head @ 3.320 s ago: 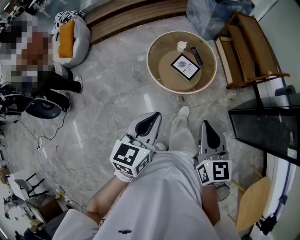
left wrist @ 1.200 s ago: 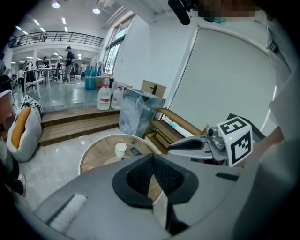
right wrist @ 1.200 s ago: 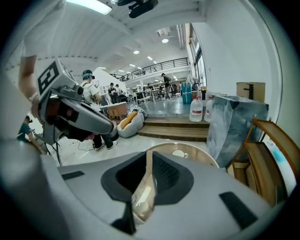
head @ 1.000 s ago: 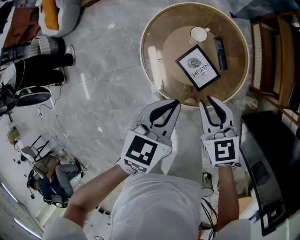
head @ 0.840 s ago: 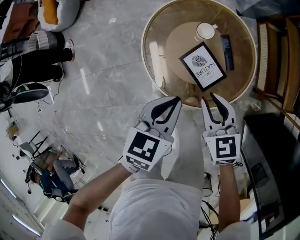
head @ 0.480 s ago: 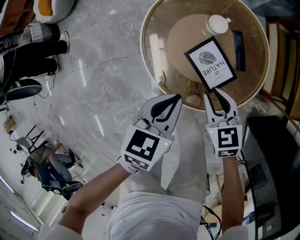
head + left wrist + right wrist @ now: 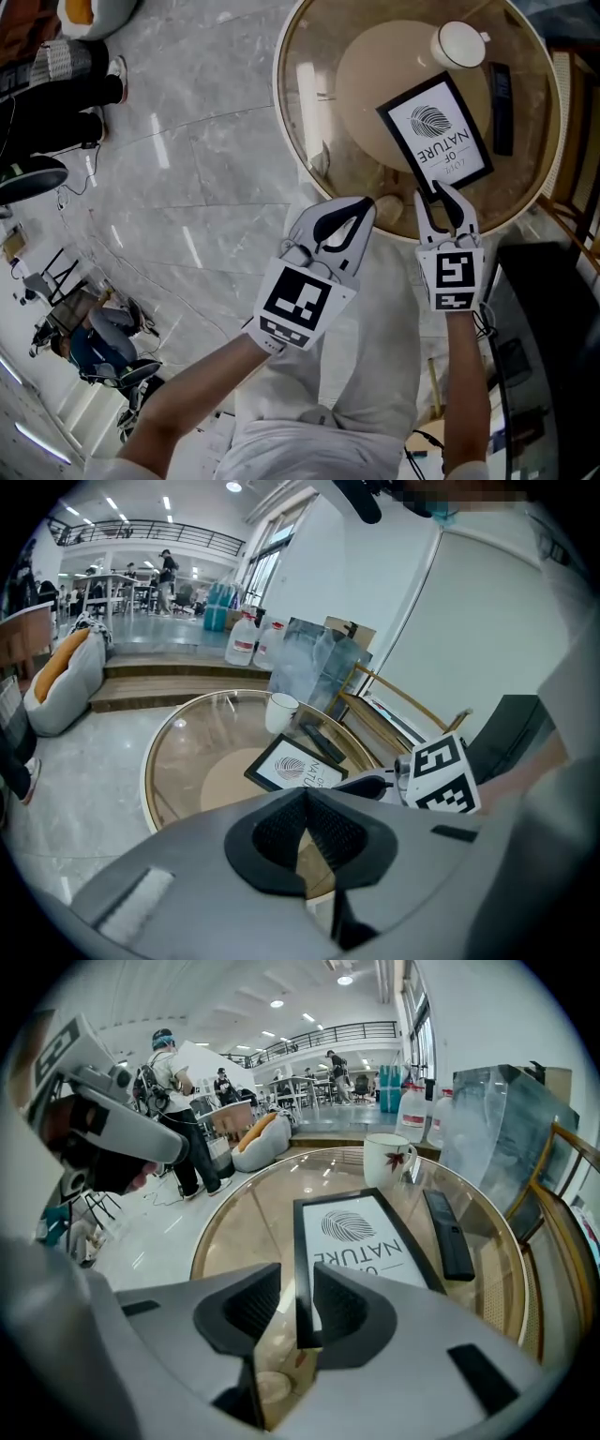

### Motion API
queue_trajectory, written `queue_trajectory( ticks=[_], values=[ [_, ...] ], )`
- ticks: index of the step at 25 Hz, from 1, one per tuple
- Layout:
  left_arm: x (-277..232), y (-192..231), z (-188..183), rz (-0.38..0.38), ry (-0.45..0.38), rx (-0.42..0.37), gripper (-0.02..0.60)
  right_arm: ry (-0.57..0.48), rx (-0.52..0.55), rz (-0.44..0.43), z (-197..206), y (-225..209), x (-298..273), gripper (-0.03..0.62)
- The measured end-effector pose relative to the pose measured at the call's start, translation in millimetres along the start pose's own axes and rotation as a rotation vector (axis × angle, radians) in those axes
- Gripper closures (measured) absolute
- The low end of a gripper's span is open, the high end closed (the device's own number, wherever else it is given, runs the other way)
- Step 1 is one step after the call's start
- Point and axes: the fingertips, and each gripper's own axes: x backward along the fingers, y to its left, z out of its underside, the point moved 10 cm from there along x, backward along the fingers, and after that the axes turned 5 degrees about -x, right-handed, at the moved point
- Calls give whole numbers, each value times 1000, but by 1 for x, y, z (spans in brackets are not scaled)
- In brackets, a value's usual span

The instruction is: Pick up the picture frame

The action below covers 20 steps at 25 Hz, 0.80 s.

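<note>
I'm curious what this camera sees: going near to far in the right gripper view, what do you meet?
right gripper, jaws open at the frame's near corner → picture frame → white mug → large water bottles

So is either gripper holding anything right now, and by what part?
Nothing held. The right gripper's jaws stand open around the picture frame's near corner; the left gripper is shut and empty.
</note>
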Motion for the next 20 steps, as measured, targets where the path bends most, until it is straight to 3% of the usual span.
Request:
queue_trajectory(
  ticks=[8, 16, 20],
  values=[
    [-15, 9, 22, -5, 3, 17, 578, 28, 22, 59, 26, -3, -26, 500],
    [-18, 8, 32, -3, 8, 15, 578, 65, 198, 134, 32, 4, -32, 507],
    [-18, 4, 33, 2, 11, 16, 578, 91, 175, 143, 30, 4, -32, 518]
  ],
)
